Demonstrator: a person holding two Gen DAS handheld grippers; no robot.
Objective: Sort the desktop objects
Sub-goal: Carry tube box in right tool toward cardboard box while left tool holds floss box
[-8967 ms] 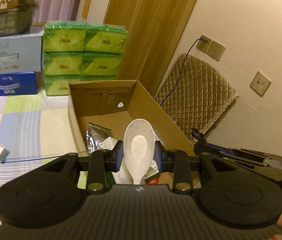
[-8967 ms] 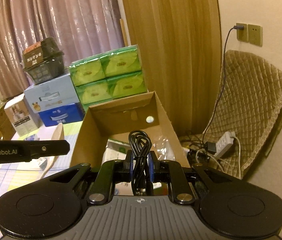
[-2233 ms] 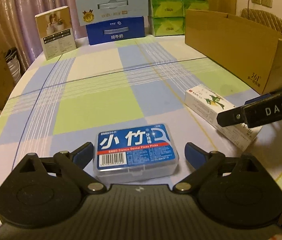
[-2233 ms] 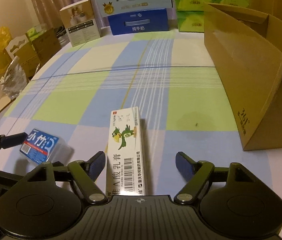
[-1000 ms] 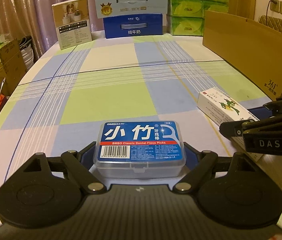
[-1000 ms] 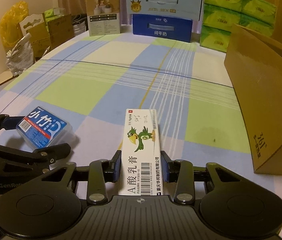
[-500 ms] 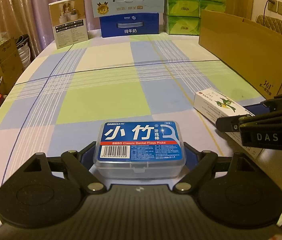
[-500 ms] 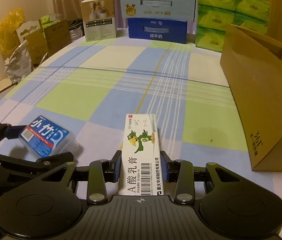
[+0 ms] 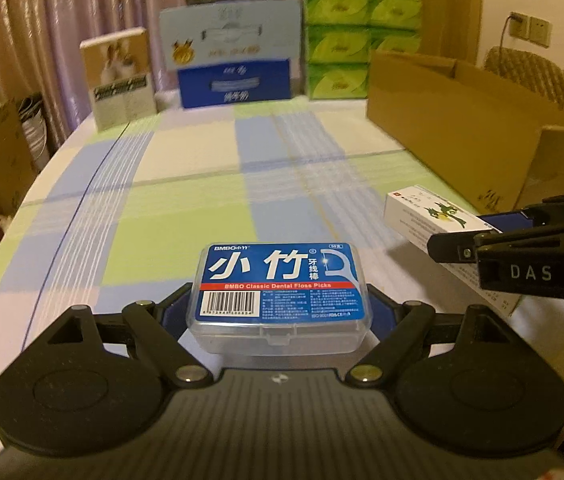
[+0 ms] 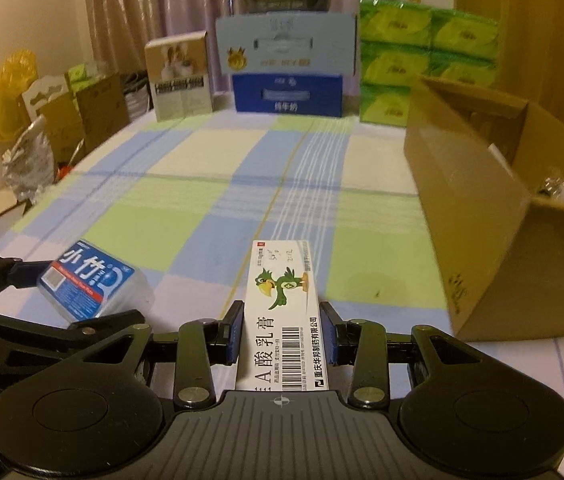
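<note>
A clear plastic floss-pick box (image 9: 279,296) with a blue label sits between the fingers of my left gripper (image 9: 279,312), which is shut on it and holds it above the table. The same floss-pick box (image 10: 89,280) shows at the lower left of the right wrist view. My right gripper (image 10: 282,332) is shut on a long white ointment carton (image 10: 284,312) with a green parrot printed on it. That ointment carton (image 9: 426,212) also shows at the right of the left wrist view, lifted off the cloth. The open cardboard box (image 10: 502,208) stands to the right.
A checked tablecloth (image 9: 201,200) covers the table. At its far end stand a blue milk carton box (image 10: 288,92), stacked green tissue packs (image 10: 422,60) and a tan product box (image 10: 179,76). Cartons and bags (image 10: 49,120) sit beyond the left table edge.
Both grippers shut on their objects about a second ago. Since then both have risen off the table with the floss box and the carton, and the views have tilted up.
</note>
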